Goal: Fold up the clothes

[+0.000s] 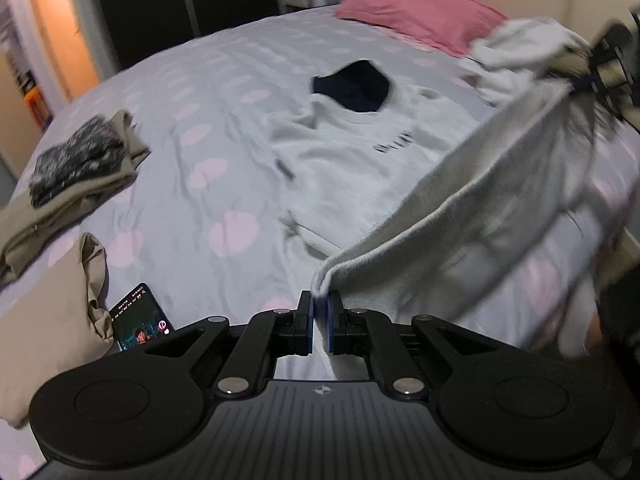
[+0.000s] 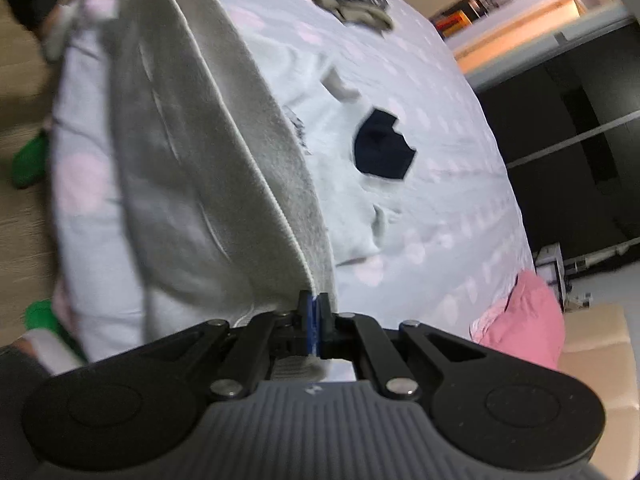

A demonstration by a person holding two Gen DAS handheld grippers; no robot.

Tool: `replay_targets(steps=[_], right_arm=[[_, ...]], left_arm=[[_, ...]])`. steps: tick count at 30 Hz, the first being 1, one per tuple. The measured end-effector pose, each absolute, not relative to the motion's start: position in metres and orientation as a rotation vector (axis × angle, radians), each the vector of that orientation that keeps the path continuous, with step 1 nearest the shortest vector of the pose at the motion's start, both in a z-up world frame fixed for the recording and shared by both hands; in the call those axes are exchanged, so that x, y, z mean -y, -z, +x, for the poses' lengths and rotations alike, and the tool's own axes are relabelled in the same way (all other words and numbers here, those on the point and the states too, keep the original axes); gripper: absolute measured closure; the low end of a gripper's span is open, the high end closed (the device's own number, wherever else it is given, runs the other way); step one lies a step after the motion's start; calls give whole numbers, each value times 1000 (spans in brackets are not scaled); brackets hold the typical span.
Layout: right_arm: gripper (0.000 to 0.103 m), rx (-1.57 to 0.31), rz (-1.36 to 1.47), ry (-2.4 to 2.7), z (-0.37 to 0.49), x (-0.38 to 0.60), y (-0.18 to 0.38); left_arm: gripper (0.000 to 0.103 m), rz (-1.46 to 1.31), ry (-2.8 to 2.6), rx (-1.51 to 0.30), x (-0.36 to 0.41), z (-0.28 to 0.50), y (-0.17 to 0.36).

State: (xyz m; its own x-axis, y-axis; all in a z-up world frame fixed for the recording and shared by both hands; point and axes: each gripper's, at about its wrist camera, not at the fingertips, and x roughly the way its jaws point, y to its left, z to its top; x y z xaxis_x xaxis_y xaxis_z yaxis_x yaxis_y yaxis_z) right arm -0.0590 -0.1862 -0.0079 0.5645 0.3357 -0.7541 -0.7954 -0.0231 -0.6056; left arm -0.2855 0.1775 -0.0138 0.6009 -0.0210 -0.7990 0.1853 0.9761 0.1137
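Note:
A light grey sweatshirt [image 1: 352, 168] with dark lettering and a dark neck lining [image 1: 354, 86] lies on the bed. Its bottom hem [image 1: 460, 208] is lifted off the sheet and stretched between both grippers. My left gripper [image 1: 319, 300] is shut on one hem corner. My right gripper [image 2: 316, 300] is shut on the other corner; it shows in the left wrist view at the upper right [image 1: 600, 68]. In the right wrist view the raised hem [image 2: 240, 160] runs away from the fingers, with the sweatshirt body [image 2: 352, 200] flat beyond it.
A grey sheet with pink dots [image 1: 208, 128] covers the bed. Folded clothes [image 1: 76, 168] are stacked at the left, a beige garment [image 1: 48, 320] and a lit phone [image 1: 140, 320] lie near the front. A pink pillow [image 1: 416, 16] sits by the headboard. A person's green footwear [image 2: 28, 160] shows on the floor.

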Motion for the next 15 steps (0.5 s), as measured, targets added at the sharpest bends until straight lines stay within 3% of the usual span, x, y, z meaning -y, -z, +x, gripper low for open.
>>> replay_targets(steps=[2, 10, 12, 13, 14, 15], right_arm=[[101, -472, -1312, -930, -41, 176, 28], [100, -627, -1244, -908, 13, 155, 94], [95, -638, -1242, -895, 17, 152, 101], [84, -644, -1221, -898, 19, 153, 99], [76, -652, -1194, -906, 21, 154, 97], [64, -659, -1166, -914, 23, 155, 94]], left_arm=[[103, 191, 97, -923, -182, -272, 22], [101, 195, 26, -924, -195, -221, 55], [80, 245, 103, -890, -181, -224, 55], [73, 270, 141, -872, -174, -226, 55], [57, 295, 179, -854, -168, -227, 56], [47, 320, 218, -835, -161, -228, 56]])
